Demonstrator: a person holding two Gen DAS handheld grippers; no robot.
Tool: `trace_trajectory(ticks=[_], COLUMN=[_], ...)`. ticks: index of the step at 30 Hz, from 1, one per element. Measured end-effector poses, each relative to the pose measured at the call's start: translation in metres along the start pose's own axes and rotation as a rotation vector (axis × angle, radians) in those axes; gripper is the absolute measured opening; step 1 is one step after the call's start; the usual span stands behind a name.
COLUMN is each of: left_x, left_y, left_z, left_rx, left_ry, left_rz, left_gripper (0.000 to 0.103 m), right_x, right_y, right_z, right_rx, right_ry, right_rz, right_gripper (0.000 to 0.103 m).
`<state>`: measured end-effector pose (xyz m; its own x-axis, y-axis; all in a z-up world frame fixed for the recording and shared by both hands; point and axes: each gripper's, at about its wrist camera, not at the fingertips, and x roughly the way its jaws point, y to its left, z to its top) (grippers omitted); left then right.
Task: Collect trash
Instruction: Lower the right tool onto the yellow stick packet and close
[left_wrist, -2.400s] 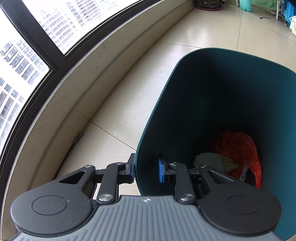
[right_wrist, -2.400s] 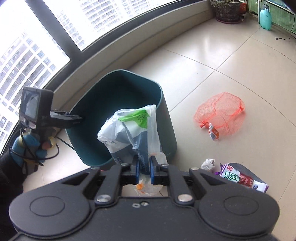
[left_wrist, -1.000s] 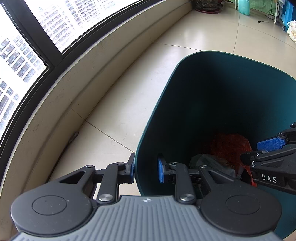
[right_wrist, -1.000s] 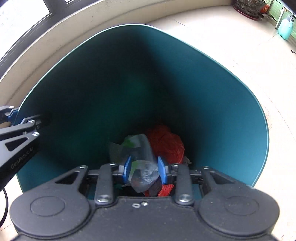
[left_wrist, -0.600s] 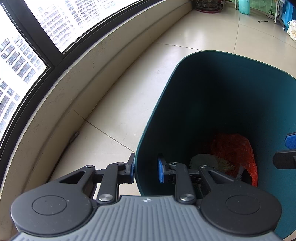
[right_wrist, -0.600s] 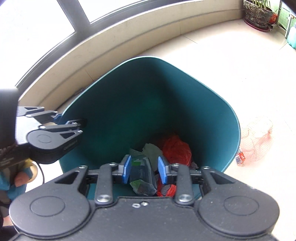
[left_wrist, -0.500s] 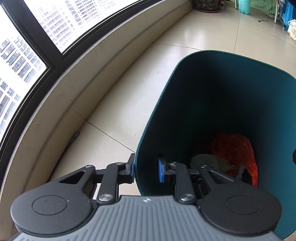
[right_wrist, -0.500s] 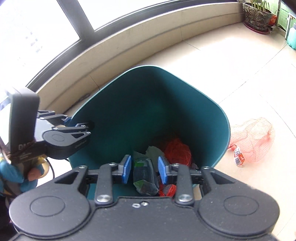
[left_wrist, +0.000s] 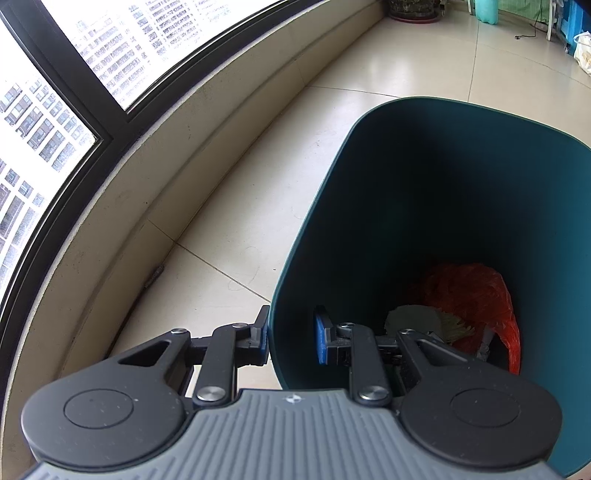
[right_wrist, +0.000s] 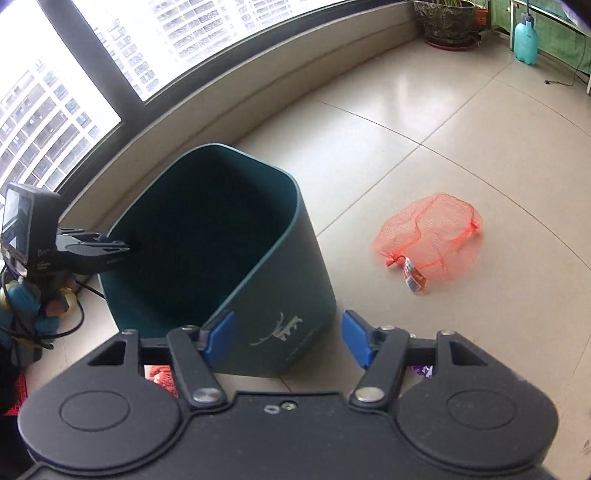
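Note:
A dark teal trash bin (right_wrist: 280, 280) stands on the tiled floor; it also fills the left wrist view (left_wrist: 424, 206). Inside it lie an orange-red plastic bag (left_wrist: 469, 291) and pale crumpled trash (left_wrist: 417, 321). My left gripper (left_wrist: 290, 338) straddles the bin's near wall, one finger outside and one inside, gripping the rim; it shows at the bin's left edge (right_wrist: 92, 251). My right gripper (right_wrist: 288, 338) is open and empty, above the bin's near right corner. An orange net bag (right_wrist: 432, 236) lies on the floor to the right of the bin.
A curved low wall (left_wrist: 155, 155) under large windows runs along the left. A potted plant (right_wrist: 448, 22) and a teal bottle (right_wrist: 526, 37) stand far back. A purple wrapper (right_wrist: 423, 370) peeks from under my right gripper, and something red (right_wrist: 162, 378) shows below its left finger.
My right gripper has let the plastic bag fall into the bin, opened wide, and pulled back up and right out of the bin. The left gripper has held still on the rim.

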<state>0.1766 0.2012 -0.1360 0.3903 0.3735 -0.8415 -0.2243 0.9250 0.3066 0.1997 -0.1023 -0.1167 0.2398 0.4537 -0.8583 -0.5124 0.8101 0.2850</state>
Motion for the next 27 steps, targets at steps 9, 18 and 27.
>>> trace_trajectory(ticks=[9, 18, 27], left_x=[-0.001, 0.000, 0.001], left_y=[-0.004, -0.012, -0.019], left_z=[0.003, 0.004, 0.005], left_rx=[-0.003, 0.011, 0.025], left_ry=[0.009, 0.010, 0.020], left_rz=[0.015, 0.043, 0.065], left_gripper=[0.023, 0.023, 0.023], right_x=[0.100, 0.178, 0.206], right_y=[-0.072, -0.115, -0.125], right_z=[-0.080, -0.136, -0.157], right_rx=[0.037, 0.111, 0.196], right_ry=[0.242, 0.373, 0.390], right_rz=[-0.126, -0.227, -0.197], right_gripper=[0.090, 0.083, 0.071])
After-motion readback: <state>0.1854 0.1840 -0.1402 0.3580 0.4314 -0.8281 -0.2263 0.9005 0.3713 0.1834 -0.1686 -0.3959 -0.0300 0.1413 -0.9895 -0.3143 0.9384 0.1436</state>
